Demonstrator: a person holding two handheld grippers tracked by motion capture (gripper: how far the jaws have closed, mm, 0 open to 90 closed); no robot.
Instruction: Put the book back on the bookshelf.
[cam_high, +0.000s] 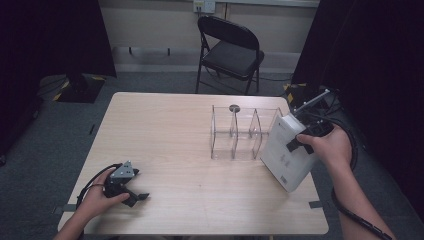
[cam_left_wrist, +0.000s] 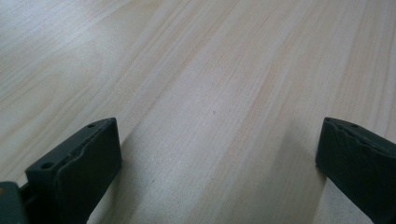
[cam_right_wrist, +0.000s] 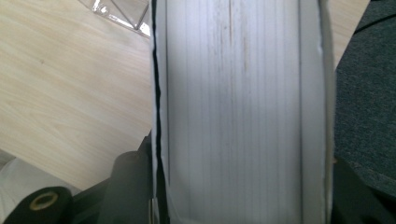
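Item: white book (cam_high: 286, 152), clamped edge-on in your right gripper (cam_high: 300, 142), tilted, just left of it the clear divider rack (cam_high: 235, 132). Level it before slotting. Left gripper (cam_high: 131, 192): wide open, empty, on table (cam_high: 200, 200).

1. Looks like a lab or recording room: black curtains (cam_high: 55, 35) on both sides.
2. Grey carpet (cam_high: 150, 82), bare wooden table (cam_high: 165, 130), one folding chair (cam_high: 231, 50) (wall socket above it).
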